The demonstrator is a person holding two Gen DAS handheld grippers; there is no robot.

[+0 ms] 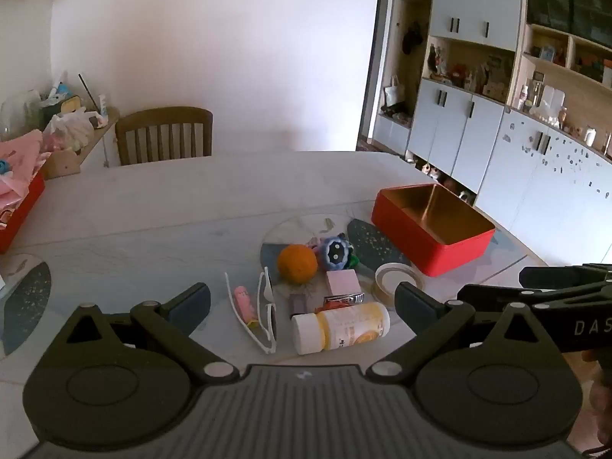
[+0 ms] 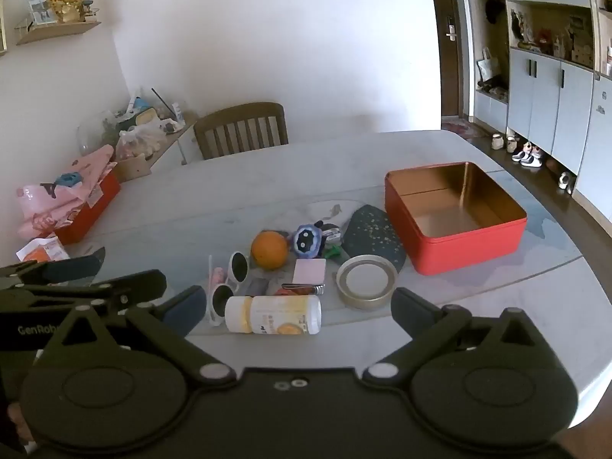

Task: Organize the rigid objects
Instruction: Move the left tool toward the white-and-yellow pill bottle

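Both the left gripper point(image 1: 302, 302) and right gripper point(image 2: 298, 306) hover with fingers spread, empty, just short of the smooth cylindrical plastic bottle point(image 2: 273, 314) lying sideways on the table point(image 2: 267, 176).

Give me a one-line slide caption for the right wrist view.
Open right tool hovers over a lying bottle, sunglasses, orange and an empty red tin.
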